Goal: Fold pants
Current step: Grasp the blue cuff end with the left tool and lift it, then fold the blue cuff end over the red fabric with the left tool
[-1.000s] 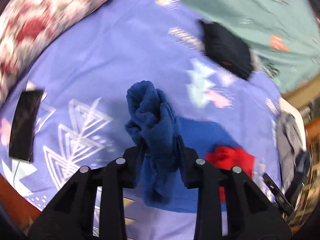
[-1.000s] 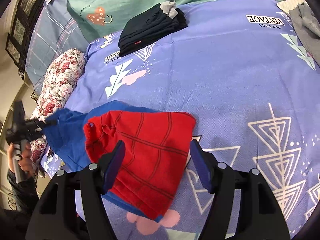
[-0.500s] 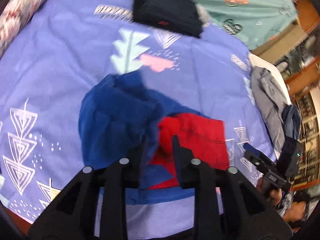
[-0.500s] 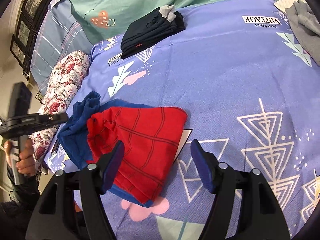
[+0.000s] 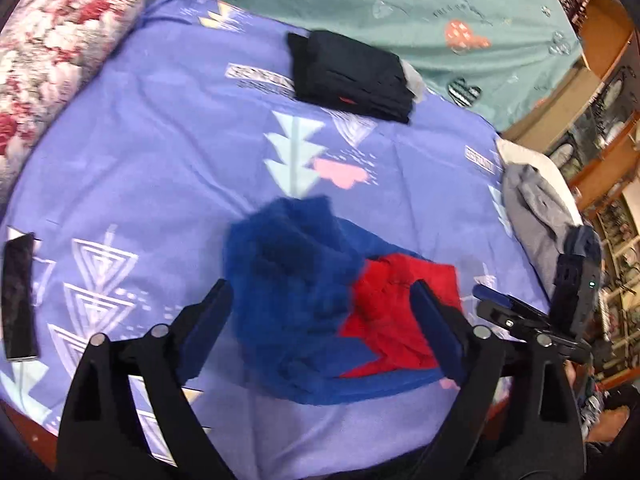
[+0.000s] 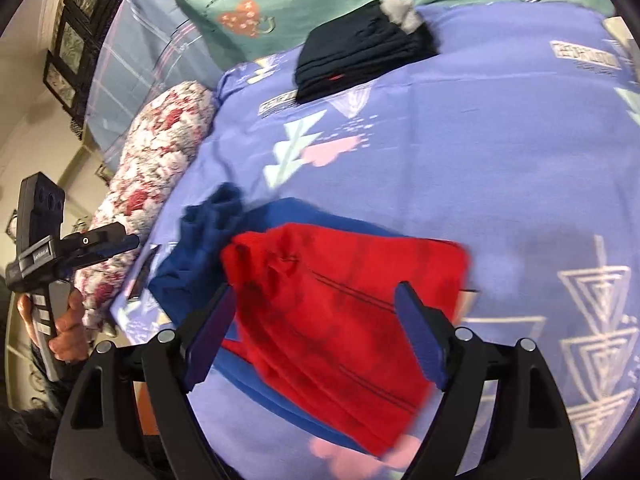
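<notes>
The pants (image 5: 304,300), blue with a red panel, lay bunched on the bed (image 5: 160,140); the left gripper (image 5: 320,328) and right gripper (image 6: 316,328) both hung above them, jaws spread and empty; the cloth looked soft, light and limp, likely best pinched at a folded edge or the waistband.

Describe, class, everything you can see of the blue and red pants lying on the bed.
The pants look like soft fleece, part deep blue, part red with thin dark lines. They lie loosely folded and rumpled on the purple patterned bedsheet, the red panel on top in the right wrist view, and a bunched blue end sticks up toward the floral pillow. Both tools, left and right, are open above them; neither grips the cloth.
</notes>
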`<state>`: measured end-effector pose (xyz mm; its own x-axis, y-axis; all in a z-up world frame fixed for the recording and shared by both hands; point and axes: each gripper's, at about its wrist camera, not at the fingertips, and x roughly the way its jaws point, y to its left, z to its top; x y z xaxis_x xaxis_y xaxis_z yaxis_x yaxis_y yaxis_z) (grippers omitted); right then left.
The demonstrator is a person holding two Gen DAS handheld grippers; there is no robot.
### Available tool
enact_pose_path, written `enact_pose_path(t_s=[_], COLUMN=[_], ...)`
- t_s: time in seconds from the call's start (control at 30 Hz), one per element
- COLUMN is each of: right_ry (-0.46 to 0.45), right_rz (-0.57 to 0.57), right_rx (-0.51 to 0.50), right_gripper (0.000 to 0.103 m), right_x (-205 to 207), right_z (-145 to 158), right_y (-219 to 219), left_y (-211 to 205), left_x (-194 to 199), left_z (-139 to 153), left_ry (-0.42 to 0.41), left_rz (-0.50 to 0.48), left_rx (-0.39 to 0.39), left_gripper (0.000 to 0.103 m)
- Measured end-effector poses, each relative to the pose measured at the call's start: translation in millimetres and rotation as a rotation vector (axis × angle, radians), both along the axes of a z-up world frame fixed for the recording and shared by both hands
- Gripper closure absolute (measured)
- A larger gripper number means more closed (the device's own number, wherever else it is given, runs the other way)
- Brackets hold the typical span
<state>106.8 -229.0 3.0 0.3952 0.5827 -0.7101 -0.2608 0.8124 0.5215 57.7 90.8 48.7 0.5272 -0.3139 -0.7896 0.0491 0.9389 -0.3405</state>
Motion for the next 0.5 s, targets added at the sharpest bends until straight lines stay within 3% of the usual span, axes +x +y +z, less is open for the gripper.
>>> enact_pose_path(t_s=[0.1,0.23,0.4,0.5], right_ry=[-0.022,-0.012,0.004,0.016], right_rz=[0.051,0.06,0.035,0.013], right_rx=[-0.028,-0.045,-0.07,-0.055], right_gripper=[0.021,0.021,0.021,0.021], right_x=[4.5,7.1,4.5,5.1], right_z=[6.5,4.4,-2.9,-7.2], right_y=[23.2,36.2,30.2,22.1], left_y=[24.7,26.0,3.7,-22.0], left_x=[2.4,10.8,0.0,-1.1], left_z=[-19.8,-56.9,-38.5,-36.8], left_ry=[0.048,0.158,0.023,0.018], left_rz=[0.083,0.09,0.052,-0.052], left_rx=[-0.008,0.026,0.217,0.287], left_gripper=[0.011,0.012,0.006,0.004])
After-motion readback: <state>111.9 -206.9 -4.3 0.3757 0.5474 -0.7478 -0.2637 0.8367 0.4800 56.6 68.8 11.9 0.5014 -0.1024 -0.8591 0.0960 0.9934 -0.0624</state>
